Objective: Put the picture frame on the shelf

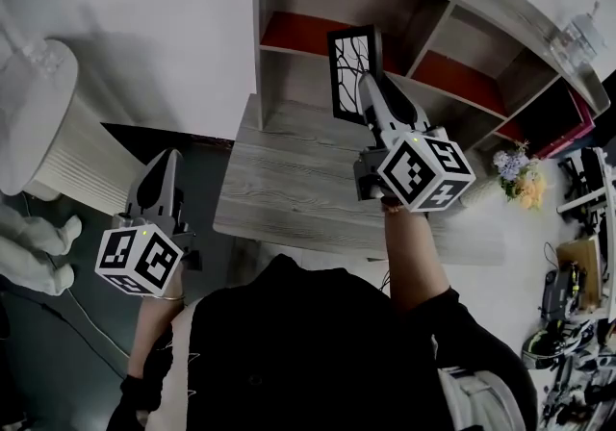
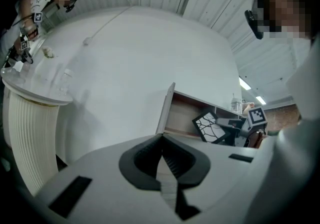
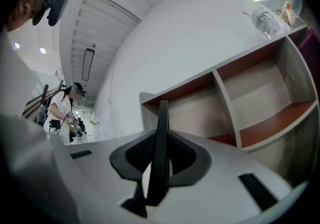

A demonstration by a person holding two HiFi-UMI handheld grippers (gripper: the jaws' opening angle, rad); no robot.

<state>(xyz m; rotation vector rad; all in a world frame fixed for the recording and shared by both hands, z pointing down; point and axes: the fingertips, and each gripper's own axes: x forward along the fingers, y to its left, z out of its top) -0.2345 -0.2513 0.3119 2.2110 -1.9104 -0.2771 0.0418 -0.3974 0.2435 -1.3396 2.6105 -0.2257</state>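
Note:
A black picture frame [image 1: 352, 71] with a white branch pattern stands upright in the air in front of the shelf's [image 1: 289, 102] left lower compartment. My right gripper [image 1: 367, 92] is shut on its lower edge. In the right gripper view the picture frame [image 3: 161, 143] shows edge-on as a thin black bar between the pads, with the shelf [image 3: 235, 113] ahead. My left gripper [image 1: 166, 169] hangs low at the left over the dark floor, its jaws together with nothing between them. In the left gripper view, that left gripper [image 2: 162, 154] faces the white wall, and the picture frame [image 2: 209, 127] appears at the right.
A grey wooden table [image 1: 289, 198] juts out under the shelf. A white ribbed round table [image 1: 48, 131] stands at the left. A clear jar [image 1: 577, 39] sits on the shelf's top, flowers [image 1: 520, 177] at its right end. Clutter lies at the far right.

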